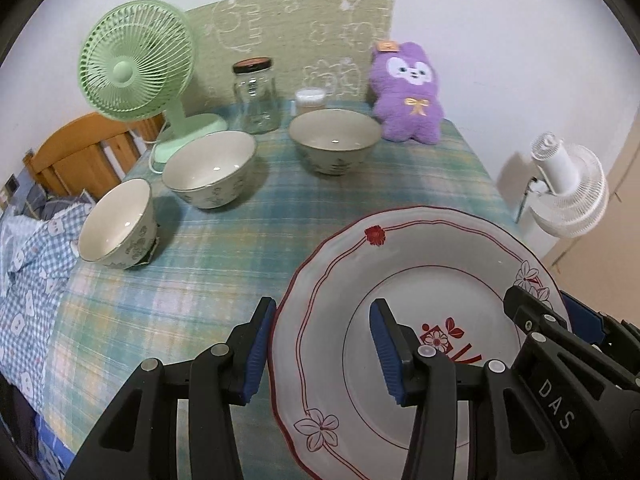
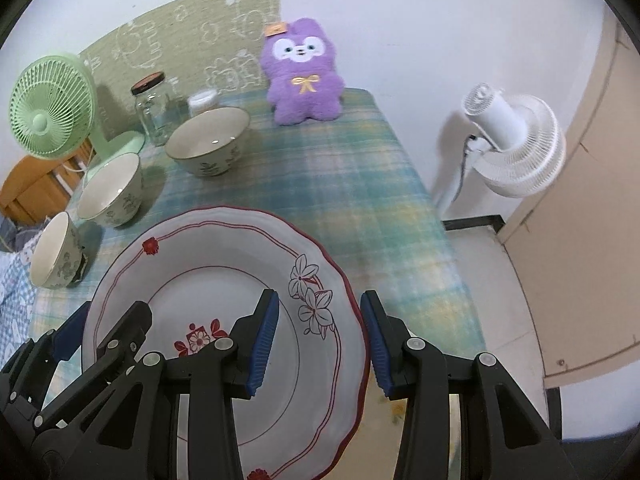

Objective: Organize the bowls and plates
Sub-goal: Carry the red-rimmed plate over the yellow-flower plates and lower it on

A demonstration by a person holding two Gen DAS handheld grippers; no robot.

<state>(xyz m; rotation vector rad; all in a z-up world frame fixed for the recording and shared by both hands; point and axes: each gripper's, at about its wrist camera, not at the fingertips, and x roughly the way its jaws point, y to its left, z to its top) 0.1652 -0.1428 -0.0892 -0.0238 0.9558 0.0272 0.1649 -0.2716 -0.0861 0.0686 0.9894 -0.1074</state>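
Observation:
A white plate with a red rim and flower marks [image 1: 360,280] [image 2: 224,248] lies at the near right of the plaid table. My left gripper [image 1: 320,344] is open, its jaws straddling the plate's left rim. My right gripper [image 2: 318,344] is open, its jaws straddling the plate's right rim. Three floral bowls stand on the table: a small tilted one [image 1: 116,228] [image 2: 54,250] at the near left, a middle one [image 1: 210,168] [image 2: 112,188], and a far one [image 1: 334,140] [image 2: 208,140].
At the back stand a green desk fan [image 1: 136,64], a glass jar [image 1: 256,96], a small lidded tub [image 1: 310,98] and a purple plush toy [image 1: 408,92]. A white floor fan [image 2: 516,140] stands right of the table. A wooden chair [image 1: 80,152] and checked cloth [image 1: 28,264] are at the left.

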